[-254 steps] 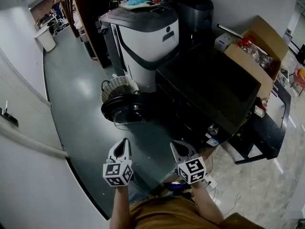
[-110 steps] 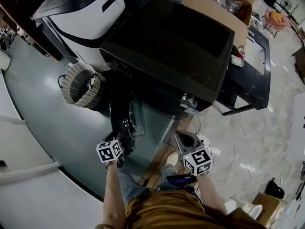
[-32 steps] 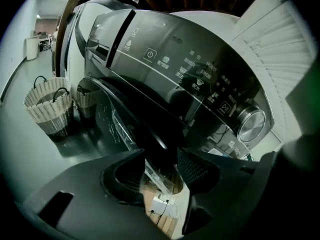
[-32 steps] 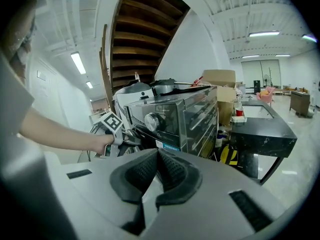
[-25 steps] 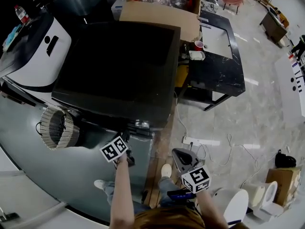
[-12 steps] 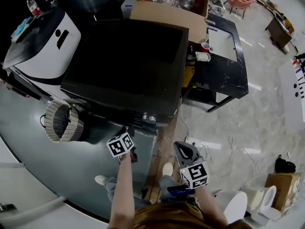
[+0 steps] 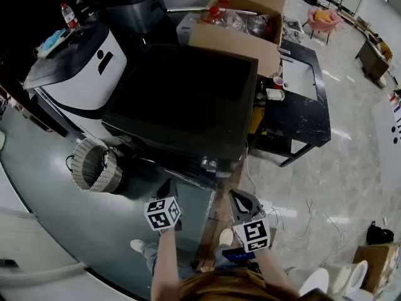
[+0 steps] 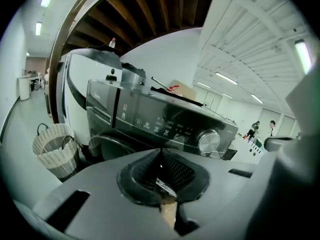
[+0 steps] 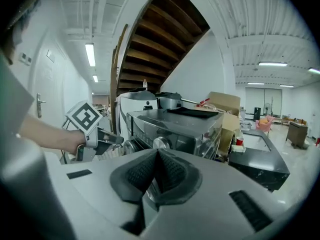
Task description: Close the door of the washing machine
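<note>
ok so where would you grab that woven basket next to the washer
Probably by one of the dark loop handles at the rim of the woven basket, coming straight down from above. The basket stands upright with its mouth facing up, and the loops arch clear of the rim. Its round wall looks too wide for the jaws to span.

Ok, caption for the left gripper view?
Left gripper, jaws shut and empty, facing the washer and its dial; basket at left.
</note>
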Action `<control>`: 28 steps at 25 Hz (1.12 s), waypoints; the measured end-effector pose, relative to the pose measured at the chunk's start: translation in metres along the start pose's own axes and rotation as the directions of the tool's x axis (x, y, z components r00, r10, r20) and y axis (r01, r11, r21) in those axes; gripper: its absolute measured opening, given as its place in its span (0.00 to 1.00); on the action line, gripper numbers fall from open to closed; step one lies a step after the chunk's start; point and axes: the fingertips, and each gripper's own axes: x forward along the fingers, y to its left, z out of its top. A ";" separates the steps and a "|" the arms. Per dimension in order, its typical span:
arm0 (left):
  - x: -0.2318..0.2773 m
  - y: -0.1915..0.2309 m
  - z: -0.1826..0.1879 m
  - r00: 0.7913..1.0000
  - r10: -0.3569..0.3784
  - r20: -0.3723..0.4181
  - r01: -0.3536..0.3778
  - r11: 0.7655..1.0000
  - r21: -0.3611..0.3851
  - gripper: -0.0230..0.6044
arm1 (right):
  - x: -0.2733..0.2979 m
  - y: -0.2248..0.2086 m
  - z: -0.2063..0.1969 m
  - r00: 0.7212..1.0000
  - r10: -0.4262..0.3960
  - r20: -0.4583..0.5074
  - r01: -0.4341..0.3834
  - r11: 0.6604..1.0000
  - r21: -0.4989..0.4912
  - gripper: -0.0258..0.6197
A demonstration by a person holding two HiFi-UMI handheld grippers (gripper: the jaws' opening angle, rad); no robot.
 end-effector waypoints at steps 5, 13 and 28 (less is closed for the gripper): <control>-0.048 -0.014 0.037 0.994 -0.021 0.105 0.015 0.998 0.054 0.09 | 0.004 0.019 0.026 0.997 0.029 0.065 -0.026 0.999 -0.046 0.06; -0.116 -0.010 0.078 0.970 0.003 0.245 -0.029 0.994 0.104 0.08 | 0.009 0.049 0.059 0.989 0.078 0.130 -0.069 0.995 -0.075 0.06; -0.162 0.015 0.080 0.937 0.050 0.345 -0.071 0.996 0.049 0.08 | 0.015 0.084 0.076 0.980 0.129 0.149 -0.109 0.985 -0.132 0.06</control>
